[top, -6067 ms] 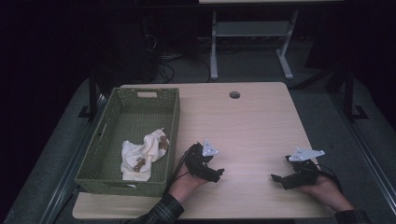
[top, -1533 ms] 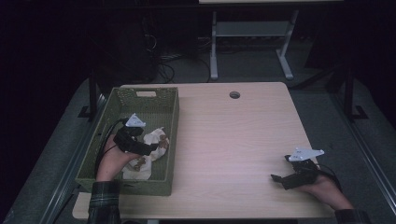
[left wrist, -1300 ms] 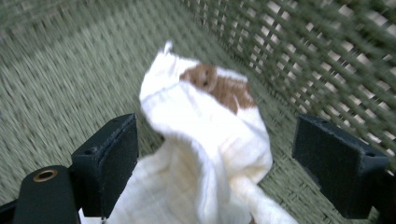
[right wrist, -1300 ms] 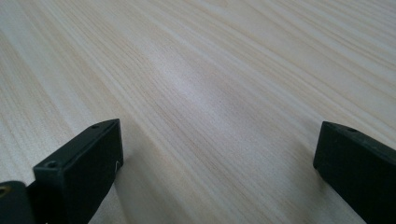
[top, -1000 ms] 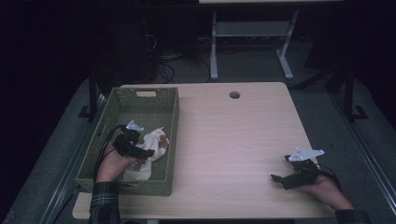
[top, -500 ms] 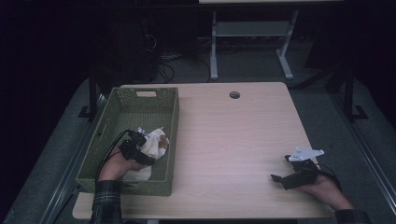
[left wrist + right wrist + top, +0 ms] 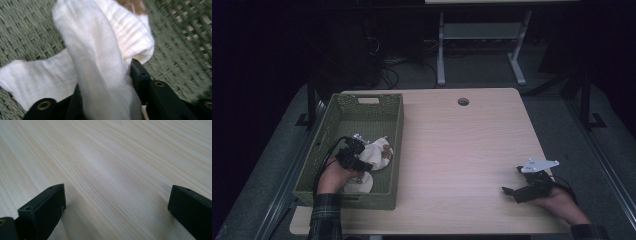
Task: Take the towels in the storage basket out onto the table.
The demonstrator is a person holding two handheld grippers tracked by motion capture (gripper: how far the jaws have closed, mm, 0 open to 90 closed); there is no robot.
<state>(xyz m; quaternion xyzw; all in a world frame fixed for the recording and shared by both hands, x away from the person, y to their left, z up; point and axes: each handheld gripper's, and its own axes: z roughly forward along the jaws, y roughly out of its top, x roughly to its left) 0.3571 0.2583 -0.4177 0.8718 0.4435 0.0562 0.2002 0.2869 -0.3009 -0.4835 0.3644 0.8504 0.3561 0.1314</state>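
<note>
1. we see the white cloth (image 7: pixel 374 152) lying inside the green woven basket (image 7: pixel 343 112) at the left of the table (image 7: pixel 462 150), in the basket's near half, close to its right wall
2. in the left gripper view a long fold of the cloth (image 7: pixel 100 62) runs from between the jaws up and away, toward the top of the view, with a brown patch at its far end
3. our left gripper (image 7: pixel 362 162) is in the basket, its jaws closed onto that fold
4. our right gripper (image 7: pixel 512 191) rests low on the table's near right corner, jaws spread wide over bare wood, well apart from the basket
</note>
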